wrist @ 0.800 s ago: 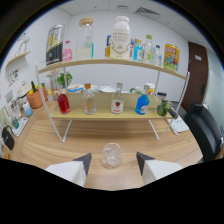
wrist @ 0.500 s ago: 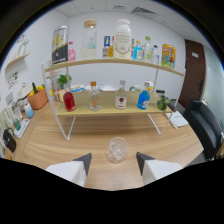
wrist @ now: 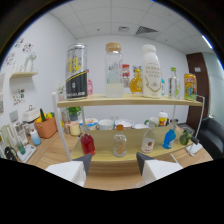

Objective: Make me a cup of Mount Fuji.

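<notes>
Early in the drink-making: on the top shelf [wrist: 130, 101], left to right, stand a dark can [wrist: 76, 71], a cork-lidded jar [wrist: 113, 70] and a white bottle [wrist: 151, 71]. At bottom centre, the gripper [wrist: 113, 165] fingers stand apart, holding nothing; no cup is filled yet.

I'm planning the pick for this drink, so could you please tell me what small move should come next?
Probably ease forward: the open claw is empty, short of the shelf, and the clear bottle on the lower board stands just ahead between the fingers.
</notes>
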